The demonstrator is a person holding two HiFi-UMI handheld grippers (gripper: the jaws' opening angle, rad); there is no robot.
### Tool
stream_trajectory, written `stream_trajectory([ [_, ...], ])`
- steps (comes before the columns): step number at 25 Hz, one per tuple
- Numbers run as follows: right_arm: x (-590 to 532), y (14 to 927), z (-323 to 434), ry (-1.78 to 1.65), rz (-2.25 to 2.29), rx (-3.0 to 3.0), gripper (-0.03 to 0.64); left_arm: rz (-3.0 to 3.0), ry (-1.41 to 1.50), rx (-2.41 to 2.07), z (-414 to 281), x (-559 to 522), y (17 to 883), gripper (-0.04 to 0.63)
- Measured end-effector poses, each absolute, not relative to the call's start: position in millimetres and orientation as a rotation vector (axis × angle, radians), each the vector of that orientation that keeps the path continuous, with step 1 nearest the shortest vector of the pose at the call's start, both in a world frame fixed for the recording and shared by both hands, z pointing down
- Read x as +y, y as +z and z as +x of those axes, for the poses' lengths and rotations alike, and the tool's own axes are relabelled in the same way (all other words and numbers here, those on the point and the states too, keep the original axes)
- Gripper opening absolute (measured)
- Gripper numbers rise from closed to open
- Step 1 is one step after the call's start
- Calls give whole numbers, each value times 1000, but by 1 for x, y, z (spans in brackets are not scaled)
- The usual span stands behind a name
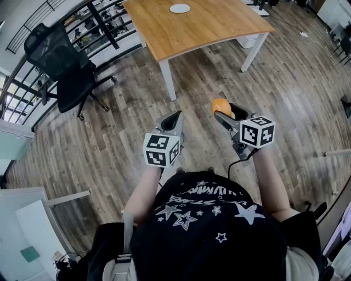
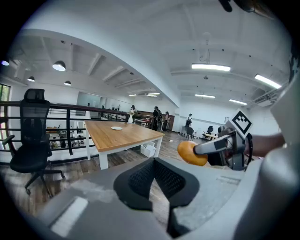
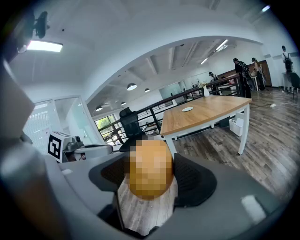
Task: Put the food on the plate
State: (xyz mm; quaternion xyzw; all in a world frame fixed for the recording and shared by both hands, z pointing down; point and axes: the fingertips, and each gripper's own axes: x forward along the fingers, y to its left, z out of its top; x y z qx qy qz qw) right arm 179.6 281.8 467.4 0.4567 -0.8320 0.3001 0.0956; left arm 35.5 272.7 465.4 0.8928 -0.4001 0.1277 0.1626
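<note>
Scene: you stand on a wood-plank floor, well apart from a light wooden table with white legs [image 1: 208, 27], holding one gripper in each hand.
Food: a round orange piece of food [image 1: 219, 104], smooth and ball-like, is in the air in front of you, not on the table.
Right gripper: the right gripper [image 1: 226, 111] has its jaws spread wide around the food, black pads pressing on both sides of it.
Left gripper: the left gripper [image 1: 173, 118] has its jaws drawn together at the tips, with nothing between them.
Plate: a small white round plate [image 1: 180, 8] lies on the far part of the tabletop, well back from the near edge and near corner.
Risk, slipping: the food is round and is held only at its sides, so a jolt or a looser squeeze could probably let it drop to the floor.
Risk, placing: if you release it high or off-centre, it may roll off the plate and across the tabletop.
Risk, reach: the plate sits far in, so you probably must lean over the near edge.
Around you: a black office chair [image 1: 60, 66] stands to your left by a dark railing; people stand far off.
In the way: nothing lies between you and the table; only its near corner leg stands close to your path.
</note>
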Motion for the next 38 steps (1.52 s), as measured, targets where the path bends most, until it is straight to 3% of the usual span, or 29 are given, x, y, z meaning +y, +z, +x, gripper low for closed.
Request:
stream_trajectory([
  [13,280,476,155,888,1366,-2437,310,2518,349,-1164,5,275,472,2],
  [28,274,500,97,939,1457,-2376,311,2448,349,-1195,-92,283,503,2],
  [38,213,509,113,1016,1515,-2331,311,2418,358,-1176,-94,233,512,2],
])
